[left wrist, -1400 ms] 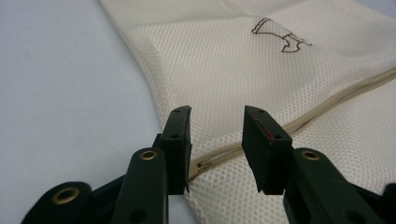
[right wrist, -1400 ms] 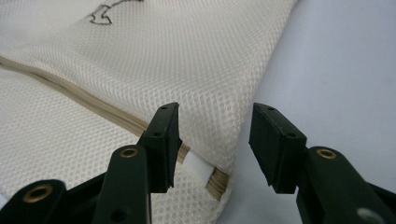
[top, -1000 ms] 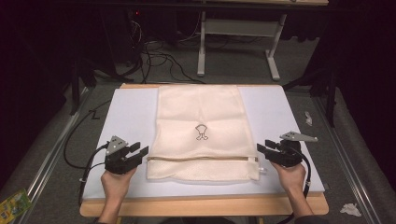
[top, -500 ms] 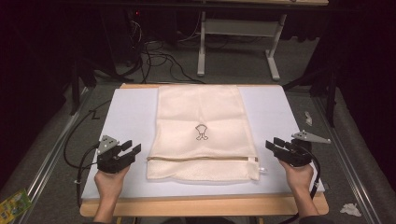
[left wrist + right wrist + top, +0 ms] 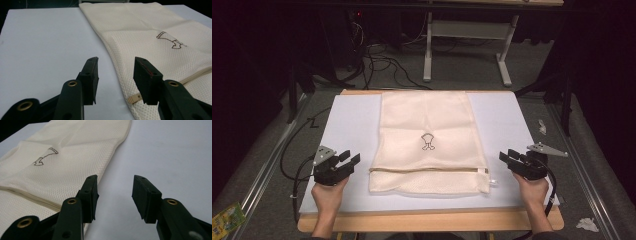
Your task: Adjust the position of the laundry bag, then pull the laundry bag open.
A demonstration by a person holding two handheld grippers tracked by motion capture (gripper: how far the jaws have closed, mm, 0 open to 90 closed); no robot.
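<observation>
Both grippers sit near the front of the table with their jaws apart and nothing between them: the left gripper just off the left edge of the mesh bag, the right gripper off its right edge. The bag lies flat in the middle of the white mat, running from far to near, with a fold across its near part and a zipper line along that fold. In the left gripper view the open jaws frame the bag's left edge, with a small tab beside the right-hand jaw.

My reading is that the work stands between folds, with both tools hovering clear of the cloth. The next move likely calls for each gripper to close in on its own side of the bag, pinch the edge evenly, and lift together so the cloth stays square.

Count: one bag, one mat, two grippers, one small printed mark on the bag.
</observation>
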